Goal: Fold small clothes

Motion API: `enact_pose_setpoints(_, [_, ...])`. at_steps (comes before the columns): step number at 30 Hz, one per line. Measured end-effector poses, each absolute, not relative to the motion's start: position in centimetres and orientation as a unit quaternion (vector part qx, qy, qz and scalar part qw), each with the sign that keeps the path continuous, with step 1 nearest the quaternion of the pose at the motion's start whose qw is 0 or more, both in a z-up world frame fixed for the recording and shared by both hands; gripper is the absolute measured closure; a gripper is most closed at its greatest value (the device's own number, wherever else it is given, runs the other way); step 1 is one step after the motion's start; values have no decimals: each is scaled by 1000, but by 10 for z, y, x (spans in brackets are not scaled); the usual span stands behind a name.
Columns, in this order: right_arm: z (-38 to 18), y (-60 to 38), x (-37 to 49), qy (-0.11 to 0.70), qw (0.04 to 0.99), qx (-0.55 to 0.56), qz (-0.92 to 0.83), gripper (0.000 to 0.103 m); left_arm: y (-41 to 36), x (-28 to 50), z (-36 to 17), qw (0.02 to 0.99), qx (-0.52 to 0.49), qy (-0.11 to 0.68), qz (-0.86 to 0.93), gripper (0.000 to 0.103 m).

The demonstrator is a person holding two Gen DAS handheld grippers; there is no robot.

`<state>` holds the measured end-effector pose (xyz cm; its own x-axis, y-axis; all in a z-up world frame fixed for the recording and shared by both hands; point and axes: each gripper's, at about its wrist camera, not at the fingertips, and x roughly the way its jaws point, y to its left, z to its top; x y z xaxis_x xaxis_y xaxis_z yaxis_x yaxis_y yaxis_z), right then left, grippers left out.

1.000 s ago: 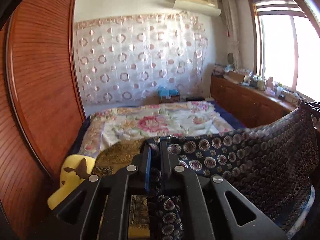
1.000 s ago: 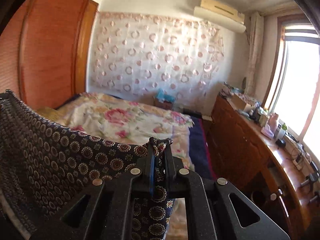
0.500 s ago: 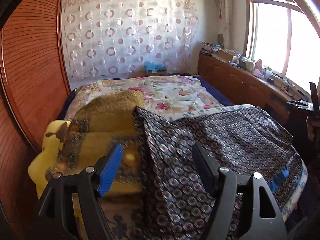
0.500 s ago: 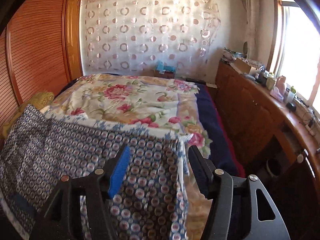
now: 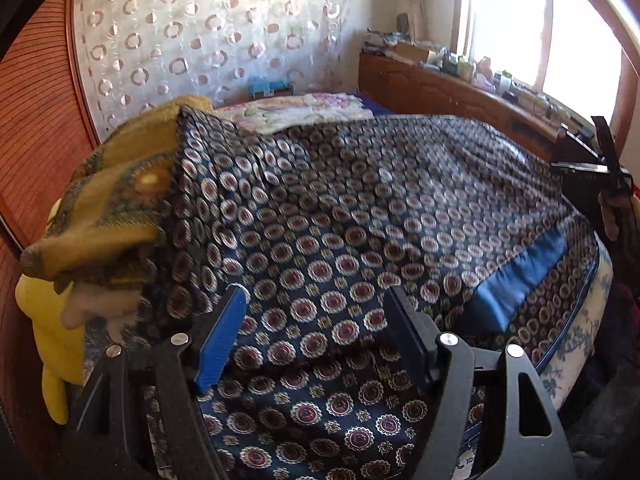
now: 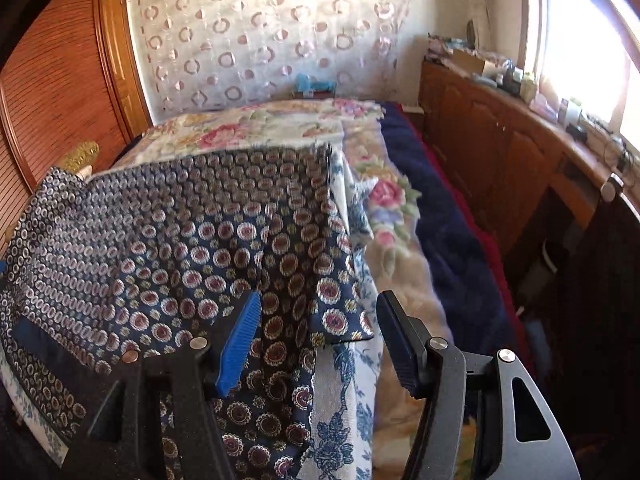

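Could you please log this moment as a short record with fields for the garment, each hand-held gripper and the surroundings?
garment: dark medallion-print garment spread over the bed's near end
left hand-held gripper: open, above the cloth, gripping nothing
right hand-held gripper: open, over the garment's right edge
beside garment: mustard-yellow cloth bunched at its left
bed cover: floral bedspread beyond the garment

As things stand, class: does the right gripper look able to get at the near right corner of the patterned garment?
Probably yes. The right gripper is open, and the patterned garment has its corner lying just ahead of the fingers, with nothing covering it.
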<state>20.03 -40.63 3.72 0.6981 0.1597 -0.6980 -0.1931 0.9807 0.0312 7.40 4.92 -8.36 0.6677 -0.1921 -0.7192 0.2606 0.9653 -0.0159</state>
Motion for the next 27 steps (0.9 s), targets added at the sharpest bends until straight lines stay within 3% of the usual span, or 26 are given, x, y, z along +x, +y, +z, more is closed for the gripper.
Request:
enact_pose_setpoints(4, [38, -408, 212, 390, 916, -32, 87, 66, 43, 78, -99, 903, 49, 408, -124, 31])
enact_pose_setpoints(6, [39, -410, 217, 397, 913, -38, 87, 90, 42, 80, -103, 900, 47, 415, -125, 31])
enact_pose_setpoints(9, [39, -409, 215, 407, 907, -41, 104, 101, 40, 82, -107, 897, 45, 422, -124, 31])
enact_pose_setpoints(18, [55, -403, 201, 388, 911, -20, 135, 101, 36, 85, -111, 899, 48, 421, -115, 27])
enact_pose_setpoints(27, [37, -392, 213, 390, 913, -30, 116, 101, 35, 87, -112, 899, 47, 421, -111, 23])
